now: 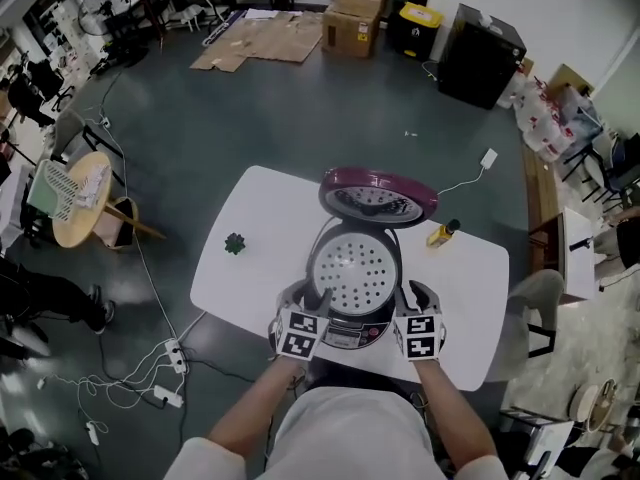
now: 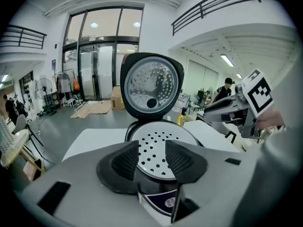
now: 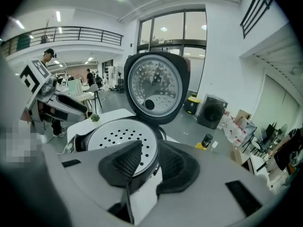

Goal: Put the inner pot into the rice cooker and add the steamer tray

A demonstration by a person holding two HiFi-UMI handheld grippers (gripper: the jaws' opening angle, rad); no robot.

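The rice cooker [image 1: 350, 330] stands open near the front of the white table [image 1: 250, 218], its maroon lid [image 1: 378, 196] tipped back. The white perforated steamer tray [image 1: 355, 268] lies flat in the cooker's mouth and hides whatever is beneath it. My left gripper [image 1: 318, 298] hangs at the cooker's front left and my right gripper [image 1: 413, 292] at its front right. Both are a little above the rim, apart from the tray. In the left gripper view the jaws [image 2: 151, 148] stand open with only the tray [image 2: 161, 137] seen beyond them. The right gripper [image 3: 150, 152] is likewise open and empty.
A yellow bottle [image 1: 441, 234] stands on the table right of the lid, and a small green object [image 1: 235, 244] lies at the table's left. A grey chair [image 1: 535, 298] sits by the right edge. Cables and a power strip [image 1: 170, 353] lie on the floor at the left.
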